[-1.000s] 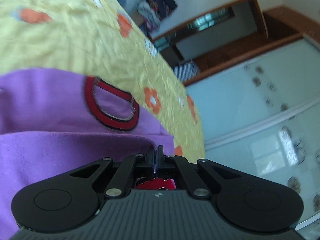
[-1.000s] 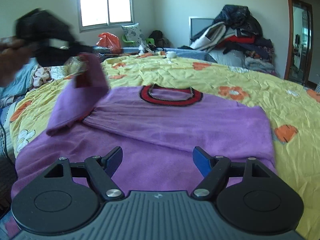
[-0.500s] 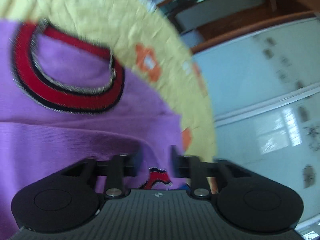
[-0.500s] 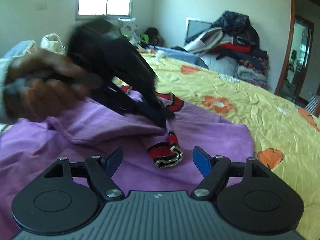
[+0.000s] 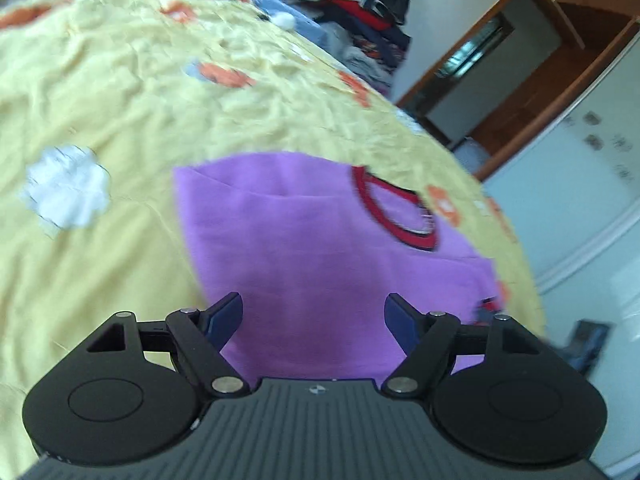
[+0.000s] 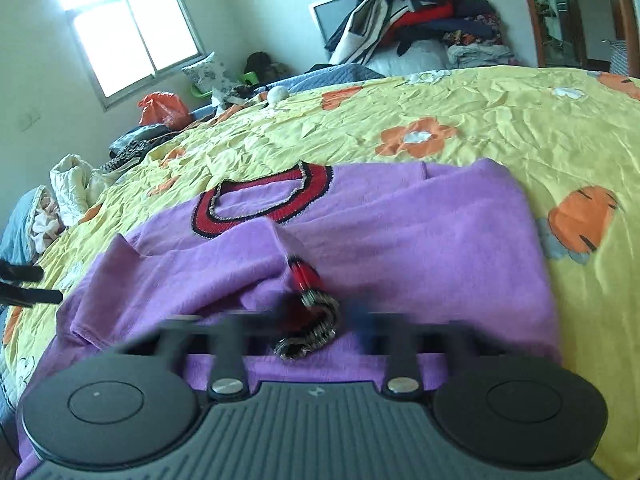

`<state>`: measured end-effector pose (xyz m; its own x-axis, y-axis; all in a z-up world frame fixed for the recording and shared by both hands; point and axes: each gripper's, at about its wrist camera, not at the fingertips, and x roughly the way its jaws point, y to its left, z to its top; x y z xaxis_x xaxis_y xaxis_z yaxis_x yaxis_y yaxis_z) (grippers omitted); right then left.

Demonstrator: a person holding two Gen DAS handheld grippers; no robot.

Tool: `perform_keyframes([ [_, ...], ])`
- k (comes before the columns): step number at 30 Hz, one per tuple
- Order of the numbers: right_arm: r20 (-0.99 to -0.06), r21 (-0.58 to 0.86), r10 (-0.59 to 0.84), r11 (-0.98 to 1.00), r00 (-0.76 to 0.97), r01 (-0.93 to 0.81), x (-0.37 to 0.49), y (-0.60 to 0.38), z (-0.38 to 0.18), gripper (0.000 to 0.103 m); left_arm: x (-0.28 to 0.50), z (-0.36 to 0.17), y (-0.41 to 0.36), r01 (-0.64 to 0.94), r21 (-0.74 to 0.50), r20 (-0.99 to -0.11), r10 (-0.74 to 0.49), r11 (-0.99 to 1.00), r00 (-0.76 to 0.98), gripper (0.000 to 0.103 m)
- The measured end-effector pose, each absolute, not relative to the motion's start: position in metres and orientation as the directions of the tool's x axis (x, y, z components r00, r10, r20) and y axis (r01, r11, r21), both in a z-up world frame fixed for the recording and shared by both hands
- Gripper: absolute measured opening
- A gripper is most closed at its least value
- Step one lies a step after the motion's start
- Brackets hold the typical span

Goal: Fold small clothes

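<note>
Sleeve-fold step. My left gripper point(image 5: 313, 312), jaws opening and empty, hangs over the purple sweater point(image 5: 320, 264) lying on the yellow bedspread point(image 5: 120, 120). Right gripper point(image 6: 316, 320) has snapped closed at the striped cuff point(image 6: 310, 332); whether it caught the cuff I cannot tell. Next: straighten that sleeve across the body.

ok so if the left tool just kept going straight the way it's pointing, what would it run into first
Most likely the purple sweater. The left tool points down at its flat body, left of the red collar, with its jaws opening and nothing between them. Depth is hard to judge, but nothing else seems to lie in that line.
</note>
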<state>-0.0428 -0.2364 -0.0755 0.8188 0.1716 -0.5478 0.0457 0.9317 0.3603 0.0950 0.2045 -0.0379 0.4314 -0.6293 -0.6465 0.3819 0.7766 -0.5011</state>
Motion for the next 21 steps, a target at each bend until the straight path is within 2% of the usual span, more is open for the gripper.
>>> perform_keyframes([
  [9, -0.569, 0.206, 0.12, 0.979, 0.813, 0.0, -0.025, -0.256, -0.029, 0.003, 0.121, -0.053, 0.174, 0.407, -0.139, -0.74, -0.368, 0.903, 0.564, 0.074],
  [12, -0.621, 0.185, 0.114, 0.983, 0.776, 0.005, -0.014, -0.277, -0.022, 0.003, 0.117, -0.056, 0.166, 0.437, -0.033, -0.734, -0.319, 0.899, 0.6, 0.08],
  [15, -0.714, 0.253, 0.177, 0.967, 0.677, 0.014, 0.008, -0.304, -0.033, 0.003, 0.122, -0.058, 0.167, 0.426, -0.025, -0.738, -0.304, 0.905, 0.602, 0.087],
  [17, -0.786, 0.357, 0.313, 0.934, 0.533, -0.021, 0.027, -0.319, -0.05, 0.004, 0.126, -0.057, 0.169, 0.422, -0.026, -0.743, -0.3, 0.906, 0.598, 0.09],
  [21, -0.761, 0.398, 0.31, 0.917, 0.57, 0.034, 0.022, -0.332, -0.052, 0.008, 0.122, -0.045, 0.178, 0.397, -0.04, -0.734, -0.296, 0.917, 0.611, 0.082],
])
